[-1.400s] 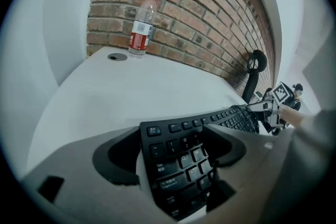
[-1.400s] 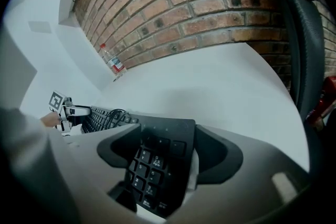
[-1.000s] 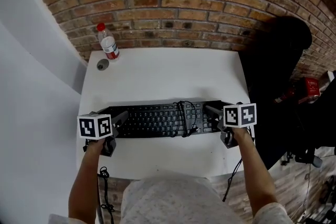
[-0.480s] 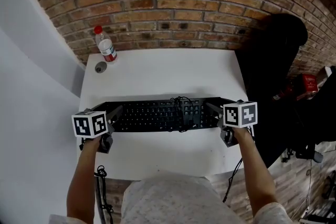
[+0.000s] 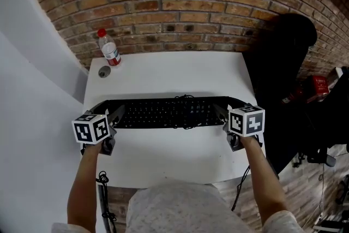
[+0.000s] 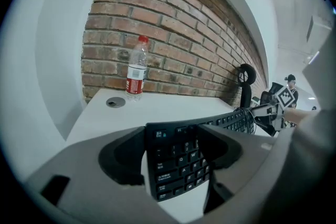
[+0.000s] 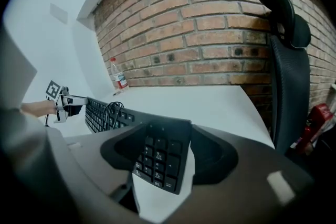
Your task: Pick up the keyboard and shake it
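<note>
As left gripper [image 5: 115,115], right gripper [image 5: 221,113], jaws just closing, clamp keyboard [image 5: 163,113] ends, bottle [image 5: 109,51] at table's [image 5: 180,73] ten o'clock; red-white label unreadable.

L gripper [image 5: 113,116] & R gripper [image 5: 222,112]: dark grey bodies, black curved jaws, each w/ a white cube [image 5: 90,130] bearing black square markers. A thin black cable [image 5: 103,193] under each. Person wears a light speckled grey top [image 5: 174,207], short sleeves.

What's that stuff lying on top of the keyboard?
A bundled black cable lies on the keyboard, across the keys near its middle. The keys beneath the bundle are covered, and the cable's plug end cannot be made out.
</note>
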A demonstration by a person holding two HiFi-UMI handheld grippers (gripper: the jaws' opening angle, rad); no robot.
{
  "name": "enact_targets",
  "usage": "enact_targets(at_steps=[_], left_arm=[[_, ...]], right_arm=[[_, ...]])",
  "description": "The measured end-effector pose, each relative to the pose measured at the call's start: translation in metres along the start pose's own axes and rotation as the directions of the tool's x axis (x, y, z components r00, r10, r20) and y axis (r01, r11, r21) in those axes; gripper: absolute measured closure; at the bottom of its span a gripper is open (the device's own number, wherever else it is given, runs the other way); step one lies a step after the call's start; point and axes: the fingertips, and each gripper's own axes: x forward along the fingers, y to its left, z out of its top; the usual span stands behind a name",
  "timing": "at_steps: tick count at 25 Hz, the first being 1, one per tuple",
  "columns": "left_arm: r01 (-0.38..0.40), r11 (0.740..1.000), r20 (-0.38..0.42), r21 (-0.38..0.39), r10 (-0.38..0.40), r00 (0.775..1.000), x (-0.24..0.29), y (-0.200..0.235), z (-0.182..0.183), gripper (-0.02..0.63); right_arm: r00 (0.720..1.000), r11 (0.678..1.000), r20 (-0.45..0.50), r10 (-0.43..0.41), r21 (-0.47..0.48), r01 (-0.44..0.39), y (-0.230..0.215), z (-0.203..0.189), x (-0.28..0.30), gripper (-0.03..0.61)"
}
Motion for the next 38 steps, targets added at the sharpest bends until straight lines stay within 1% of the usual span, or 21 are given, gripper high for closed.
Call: enact_targets(at_steps=[5,8,11,21,25,29,33,38], left_arm=[[0.018,0.999,0.038,0.042,-0.019,0.999,-0.003,0.001,0.012,0.313],[0.038,0.997,0.044,0.068,-0.041,0.998,-0.004,-0.001,0.018,0.314],[0.050,0.996,0.036,0.076,-0.053,0.998,-0.005,-0.001,0.017,0.314],[0.069,0.992,0.023,0.103,-0.071,0.997,-0.014,-0.005,0.013,0.314],[0.082,0.989,0.006,0.127,-0.083,0.996,-0.017,-0.006,0.010,0.316],[0.086,0.979,-0.030,0.185,-0.082,0.996,-0.021,-0.009,0.004,0.319],[0.108,0.975,-0.043,0.195,-0.101,0.994,-0.026,-0.011,0.002,0.321],[0.134,0.970,-0.079,0.203,-0.120,0.990,-0.034,-0.014,-0.002,0.321]], right_arm=[[0.997,0.999,0.073,-0.014,-0.038,0.017,0.005,0.011,-0.004,0.310],[0.994,0.998,0.106,-0.032,-0.053,0.037,0.004,0.018,-0.007,0.313],[0.993,0.997,0.111,-0.033,-0.060,0.040,0.005,0.020,-0.010,0.325],[0.993,0.995,0.109,-0.053,-0.081,0.062,0.009,0.011,-0.020,0.336],[0.991,0.993,0.113,-0.068,-0.089,0.078,0.012,0.007,-0.023,0.336],[0.989,0.990,0.116,-0.087,-0.097,0.098,0.015,0.003,-0.029,0.336],[0.986,0.988,0.124,-0.111,-0.095,0.123,0.019,-0.002,-0.034,0.334],[0.982,0.985,0.133,-0.138,-0.088,0.150,0.023,-0.007,-0.042,0.333]])
